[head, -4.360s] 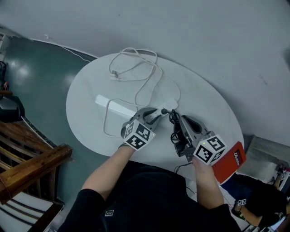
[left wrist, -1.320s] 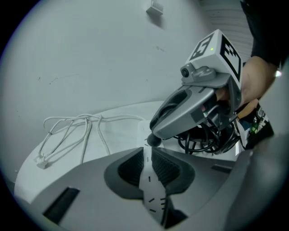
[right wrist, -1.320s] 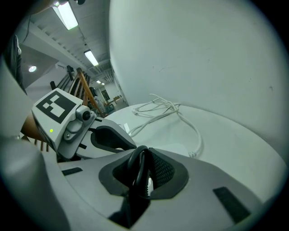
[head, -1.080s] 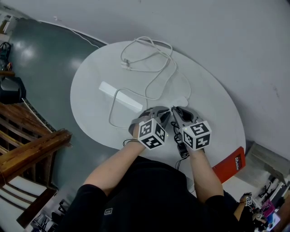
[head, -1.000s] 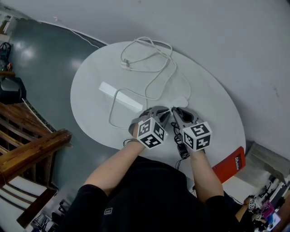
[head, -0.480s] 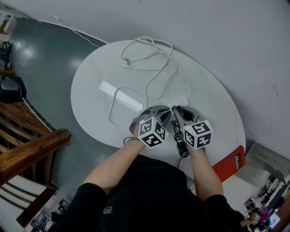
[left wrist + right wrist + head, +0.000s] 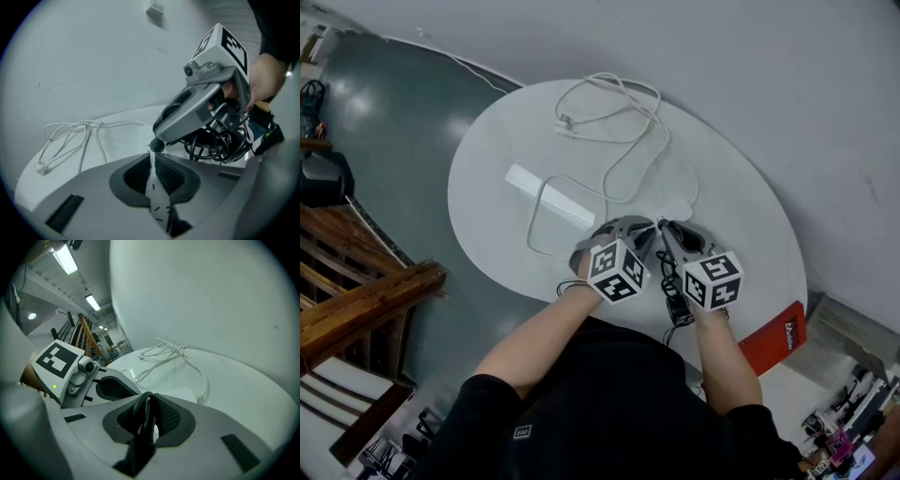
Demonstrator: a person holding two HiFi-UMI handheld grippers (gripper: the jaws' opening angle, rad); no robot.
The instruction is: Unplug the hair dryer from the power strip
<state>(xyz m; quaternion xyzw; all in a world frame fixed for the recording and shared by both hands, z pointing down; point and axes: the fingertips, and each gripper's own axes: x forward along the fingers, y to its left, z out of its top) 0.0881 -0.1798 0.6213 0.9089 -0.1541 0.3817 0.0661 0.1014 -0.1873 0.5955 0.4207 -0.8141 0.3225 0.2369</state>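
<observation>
In the head view, the right gripper [image 7: 667, 229] has come in from the near right edge of the round table [image 7: 487, 178] since a few seconds ago. It now sits tip to tip with the left gripper [image 7: 639, 232], and neither has shifted in the last second. They meet over the white power strip [image 7: 676, 208], near the middle of the table. A dark mass under the right gripper, probably the hair dryer [image 7: 676, 307], lies at the near edge. The left gripper view shows its jaws nearly closed, clamped on the strip's near end. A small black piece [image 7: 157, 145], likely the plug, sits at the strip just past them, and a tangle of black cord [image 7: 218, 143] hangs beneath the other gripper. The right gripper view shows its jaws pinched on a loop of that black cord. Both grips look set and the pull looks not yet made, though I cannot tell whether the plug is out. Count: two grippers, one power strip, one white cord [image 7: 623, 101] coiled toward the far edge, one white bar [image 7: 546, 195] on the left side, and one black cord.
</observation>
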